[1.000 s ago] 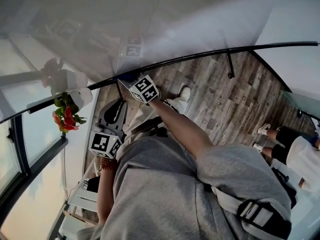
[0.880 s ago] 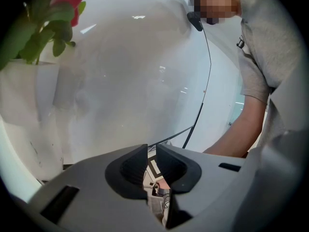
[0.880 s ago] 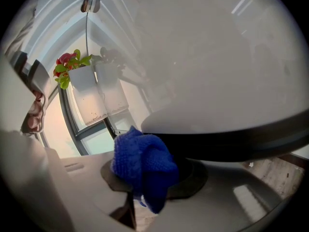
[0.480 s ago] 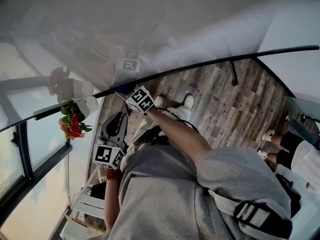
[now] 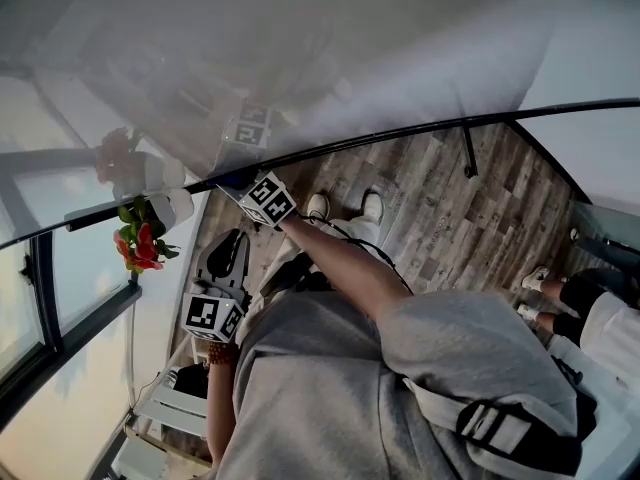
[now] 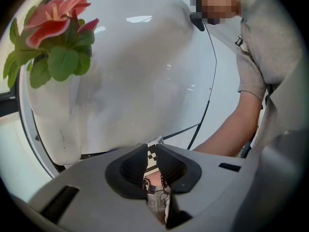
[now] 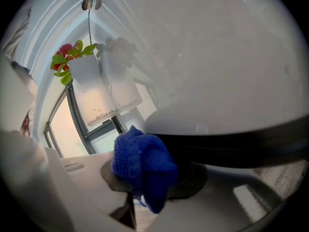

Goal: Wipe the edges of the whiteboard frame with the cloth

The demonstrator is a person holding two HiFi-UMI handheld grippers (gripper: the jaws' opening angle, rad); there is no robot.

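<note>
The whiteboard (image 5: 350, 48) fills the top of the head view, and its black frame (image 5: 400, 131) curves along the lower edge. My right gripper (image 5: 240, 186) is at that edge near the left end, shut on a blue knitted cloth (image 7: 144, 168). In the right gripper view the cloth touches the black frame (image 7: 231, 146) just beside the right gripper (image 7: 145, 180). My left gripper (image 5: 226, 256) hangs lower by my waist, away from the board. Its jaws stand almost together with nothing between them, as the left gripper (image 6: 151, 167) shows in its own view.
A white pot with red flowers (image 5: 140, 233) hangs left of the board, close to the left gripper (image 6: 53, 42). Glass panels with dark bars (image 5: 45, 298) stand at far left. Another person's legs (image 5: 585, 303) are at right on the wood floor (image 5: 450, 208).
My right gripper has slid a little left along the bottom frame edge with the cloth. The left gripper has stayed about where it was.
</note>
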